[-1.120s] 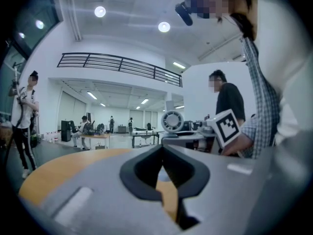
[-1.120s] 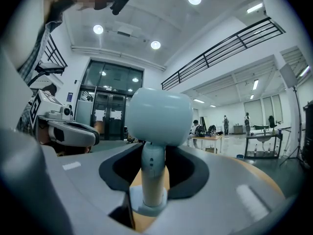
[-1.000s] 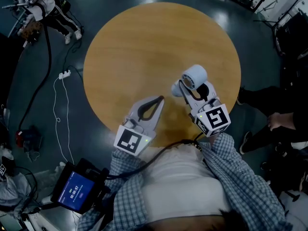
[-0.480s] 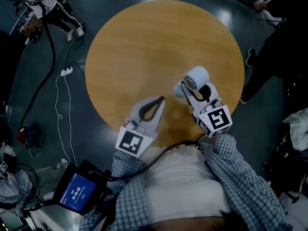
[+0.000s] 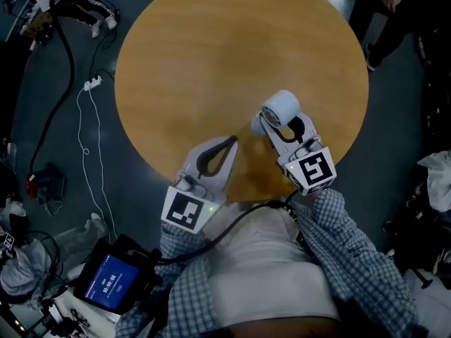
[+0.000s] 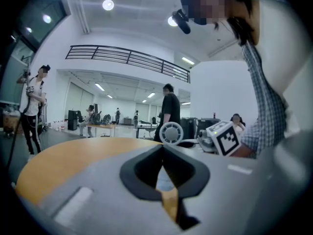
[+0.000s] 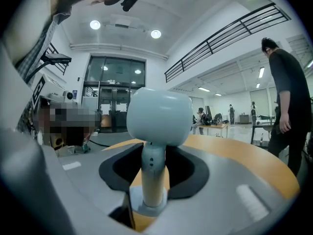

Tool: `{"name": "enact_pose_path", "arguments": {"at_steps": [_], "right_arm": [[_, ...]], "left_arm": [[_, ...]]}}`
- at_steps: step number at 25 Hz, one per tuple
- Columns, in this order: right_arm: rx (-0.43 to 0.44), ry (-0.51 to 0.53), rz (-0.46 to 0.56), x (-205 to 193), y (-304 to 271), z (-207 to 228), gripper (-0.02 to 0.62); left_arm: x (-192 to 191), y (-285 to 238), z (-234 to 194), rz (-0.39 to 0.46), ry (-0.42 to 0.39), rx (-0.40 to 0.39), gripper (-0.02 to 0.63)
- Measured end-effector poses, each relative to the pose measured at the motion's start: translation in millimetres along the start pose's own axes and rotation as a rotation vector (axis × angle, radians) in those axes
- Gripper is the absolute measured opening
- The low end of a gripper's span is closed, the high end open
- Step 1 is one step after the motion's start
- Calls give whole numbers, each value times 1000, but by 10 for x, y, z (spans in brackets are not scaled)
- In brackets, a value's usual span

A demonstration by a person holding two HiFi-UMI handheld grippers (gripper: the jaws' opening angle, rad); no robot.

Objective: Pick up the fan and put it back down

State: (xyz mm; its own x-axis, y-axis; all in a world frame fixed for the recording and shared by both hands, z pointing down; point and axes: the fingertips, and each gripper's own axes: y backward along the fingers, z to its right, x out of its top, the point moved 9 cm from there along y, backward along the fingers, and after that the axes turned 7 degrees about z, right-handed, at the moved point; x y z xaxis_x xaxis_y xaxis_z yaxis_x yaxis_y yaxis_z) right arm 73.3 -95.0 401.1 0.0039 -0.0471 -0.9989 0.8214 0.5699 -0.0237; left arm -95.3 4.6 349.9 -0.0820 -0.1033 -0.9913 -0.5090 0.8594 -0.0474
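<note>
1. The fan (image 7: 159, 116) is a small desk model. It has a rounded, pale blue-white head on a slim stem of the same colour, with a few tiny dark dots down the stem and a flat round foot at the bottom.
2. From the left gripper view its face shows as a round grille with a hub in the middle.
3. It stands upright over the near right part of the counter (image 5: 211, 62). Whether its foot touches the top cannot be told.
4. The right claw (image 5: 278, 129) is clamped on the fan's stem just below the head, one dark pad against each side.
5. The left claw (image 5: 229, 143) lies near it to the left, its tips together with nothing between them.
6. The counter is round, with a smooth orange-tan wooden top.
7. Around it is a dark, glossy floor (image 5: 56, 139) with a white power strip (image 5: 93, 84) and trailing cables.
8. The room is a tall white hall with round ceiling lights and a black-railed gallery (image 6: 127, 58).
9. Long tables stand at the back, and several people are standing about, one of them in black (image 7: 286, 106) close to the counter.
</note>
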Motion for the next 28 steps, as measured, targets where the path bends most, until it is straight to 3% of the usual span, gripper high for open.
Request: {"name": "enact_pose_path", "arguments": {"at_steps": [14, 28], "right_arm": [[48, -12, -89, -563, -232, -185, 141], [56, -7, -112, -727, -225, -301, 143]], "left_arm": [[-311, 205, -210, -55, 18, 83, -2], [-319, 247, -254, -65, -6, 89, -2]]}}
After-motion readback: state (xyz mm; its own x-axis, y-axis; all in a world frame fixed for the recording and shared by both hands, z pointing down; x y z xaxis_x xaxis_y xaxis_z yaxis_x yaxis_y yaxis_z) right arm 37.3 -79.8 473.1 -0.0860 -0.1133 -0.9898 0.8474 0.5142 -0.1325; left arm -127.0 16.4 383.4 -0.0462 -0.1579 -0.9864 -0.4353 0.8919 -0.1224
